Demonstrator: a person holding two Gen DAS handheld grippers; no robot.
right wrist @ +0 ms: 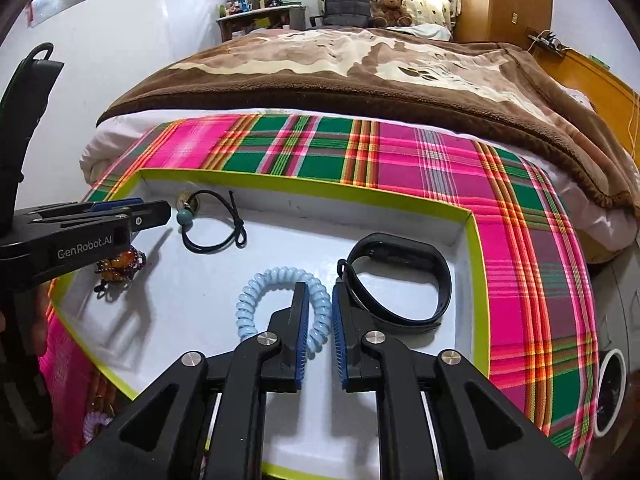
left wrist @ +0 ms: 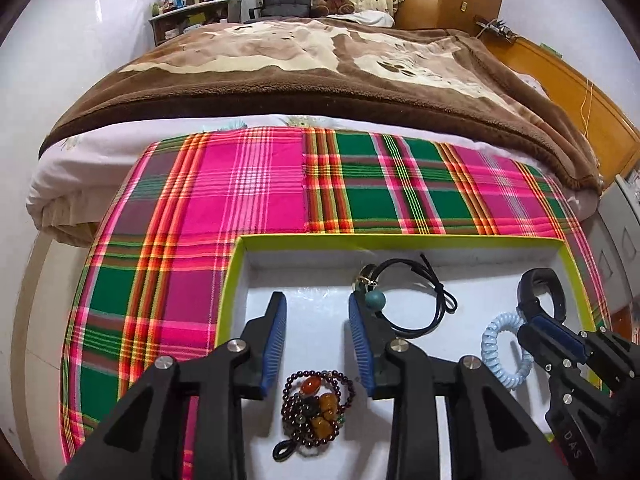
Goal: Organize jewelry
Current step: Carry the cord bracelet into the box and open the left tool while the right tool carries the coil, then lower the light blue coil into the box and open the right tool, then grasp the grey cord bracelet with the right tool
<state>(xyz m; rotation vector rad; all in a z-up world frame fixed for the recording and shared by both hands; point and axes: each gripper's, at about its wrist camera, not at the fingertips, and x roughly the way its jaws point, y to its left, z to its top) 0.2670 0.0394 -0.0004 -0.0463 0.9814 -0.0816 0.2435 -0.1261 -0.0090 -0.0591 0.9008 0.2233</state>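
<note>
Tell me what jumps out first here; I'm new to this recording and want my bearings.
The loud pink-and-green plaid cloth spread over the bed grabs the eye, and on it sits a shallow white tray with a lime-green rim. Inside the tray lie a pale blue spiral hair tie, a black wristband to its right, a black cord bracelet with a teal bead toward the far left corner, and a dark beaded bracelet with amber stones nearest the left gripper.

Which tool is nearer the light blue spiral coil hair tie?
Right. The right tool straddles one side of the light blue spiral coil hair tie, jaws parted around its coil. The left tool sits apart over the dark beaded bracelet.
</note>
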